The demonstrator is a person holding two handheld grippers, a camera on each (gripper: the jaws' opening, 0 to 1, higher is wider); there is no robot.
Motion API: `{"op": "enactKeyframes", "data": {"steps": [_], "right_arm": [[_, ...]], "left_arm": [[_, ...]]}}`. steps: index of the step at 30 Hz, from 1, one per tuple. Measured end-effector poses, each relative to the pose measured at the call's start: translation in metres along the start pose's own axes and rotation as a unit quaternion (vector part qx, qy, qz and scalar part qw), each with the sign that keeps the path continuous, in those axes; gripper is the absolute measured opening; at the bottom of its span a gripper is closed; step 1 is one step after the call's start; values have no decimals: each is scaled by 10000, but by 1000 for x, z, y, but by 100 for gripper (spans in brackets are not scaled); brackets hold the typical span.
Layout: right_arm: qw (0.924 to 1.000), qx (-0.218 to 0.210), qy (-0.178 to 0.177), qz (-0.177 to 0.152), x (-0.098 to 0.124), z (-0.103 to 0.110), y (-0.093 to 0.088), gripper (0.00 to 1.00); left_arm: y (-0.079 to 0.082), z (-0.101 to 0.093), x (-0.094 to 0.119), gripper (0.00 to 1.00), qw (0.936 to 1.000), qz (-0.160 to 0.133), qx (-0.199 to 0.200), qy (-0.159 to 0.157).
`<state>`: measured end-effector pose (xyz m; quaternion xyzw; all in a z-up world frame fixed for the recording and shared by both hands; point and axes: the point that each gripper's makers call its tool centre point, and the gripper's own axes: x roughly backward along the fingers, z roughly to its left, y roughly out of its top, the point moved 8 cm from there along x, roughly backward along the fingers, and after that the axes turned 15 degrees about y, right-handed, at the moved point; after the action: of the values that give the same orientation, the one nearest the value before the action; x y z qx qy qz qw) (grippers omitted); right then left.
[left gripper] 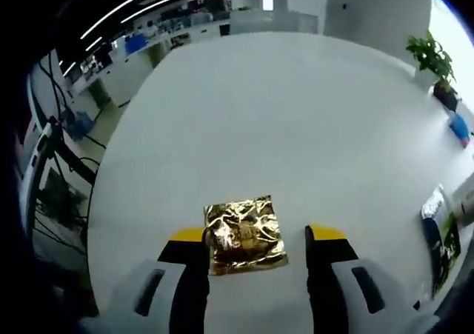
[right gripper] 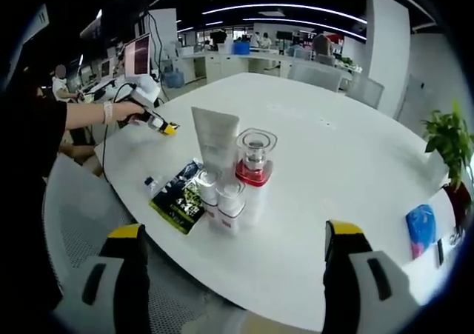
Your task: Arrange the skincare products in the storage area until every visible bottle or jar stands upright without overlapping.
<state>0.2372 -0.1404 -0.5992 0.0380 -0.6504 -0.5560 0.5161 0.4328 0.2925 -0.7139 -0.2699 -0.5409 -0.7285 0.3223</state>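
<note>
In the right gripper view a cluster of skincare products stands near the table's edge. It holds a white tube (right gripper: 216, 138), a clear jar with a red base (right gripper: 255, 160) and two small white bottles (right gripper: 209, 189) (right gripper: 231, 201), all upright and close together. A dark green sachet (right gripper: 180, 195) lies flat beside them. My right gripper (right gripper: 235, 234) is open, short of the cluster. In the left gripper view my left gripper (left gripper: 259, 238) is open over a gold foil packet (left gripper: 244, 234) lying flat, the left jaw overlapping its edge. A hand holds the left gripper (right gripper: 159, 123) beyond the tube.
The round white table (left gripper: 281, 127) stretches wide ahead. A blue pouch (right gripper: 420, 226) lies at the right and a potted plant (right gripper: 448, 141) stands past it. A mesh chair (right gripper: 81, 223) sits below the table's edge. Dark packets (left gripper: 441, 238) show at the far right.
</note>
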Motion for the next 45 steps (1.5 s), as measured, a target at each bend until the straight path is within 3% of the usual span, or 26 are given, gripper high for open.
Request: {"op": "enactKeyframes", "data": {"steps": [2, 3, 5, 7, 9, 11, 15, 17, 20, 21, 27, 30, 35, 45], "right_arm": [[10000, -3, -11, 1, 0, 0, -1, 100], [10000, -7, -6, 12, 0, 0, -1, 100], [10000, -25, 2, 27, 0, 0, -3, 100], [10000, -25, 5, 44, -1, 0, -4, 100], [10000, -27, 20, 71, -1, 0, -4, 100], [9999, 31, -9, 141, -2, 0, -5, 100], [9999, 27, -11, 114, -2, 0, -5, 100], [9999, 34, -11, 122, -3, -1, -4, 100], [9999, 50, 1, 143, -4, -1, -4, 100], [9999, 56, 2, 140, -4, -1, -4, 100], [9999, 70, 12, 130, -4, 0, -3, 100], [9999, 73, 18, 136, -4, 0, -4, 100], [9999, 48, -12, 125, -2, 0, -5, 100], [9999, 108, -4, 131, 1, 1, -4, 100]], "left_arm": [[0, 1, 0, 56, 10000, -21, -29, 42], [3, 7, 1, 56, 9977, -309, -503, 343], [2, 4, 2, 52, 9974, -299, -576, 308], [0, 2, 1, 50, 9998, -43, -123, 139], [1, 4, 1, 50, 9994, -110, -276, 179], [0, 4, 0, 50, 9999, 54, -56, 90], [0, 8, -2, 55, 9998, 26, -75, 162], [-3, 6, -2, 53, 9996, 178, 209, -2], [-3, 9, -4, 50, 9994, 192, 270, -75], [-5, 6, -4, 48, 9982, 296, 483, -204], [-4, 9, -3, 47, 9987, 241, 431, -152], [-4, 12, -2, 37, 9985, 232, 466, -144], [-4, 10, -4, 37, 9986, 239, 414, -215], [1, -8, 0, 37, 9978, 170, -69, -634]]}}
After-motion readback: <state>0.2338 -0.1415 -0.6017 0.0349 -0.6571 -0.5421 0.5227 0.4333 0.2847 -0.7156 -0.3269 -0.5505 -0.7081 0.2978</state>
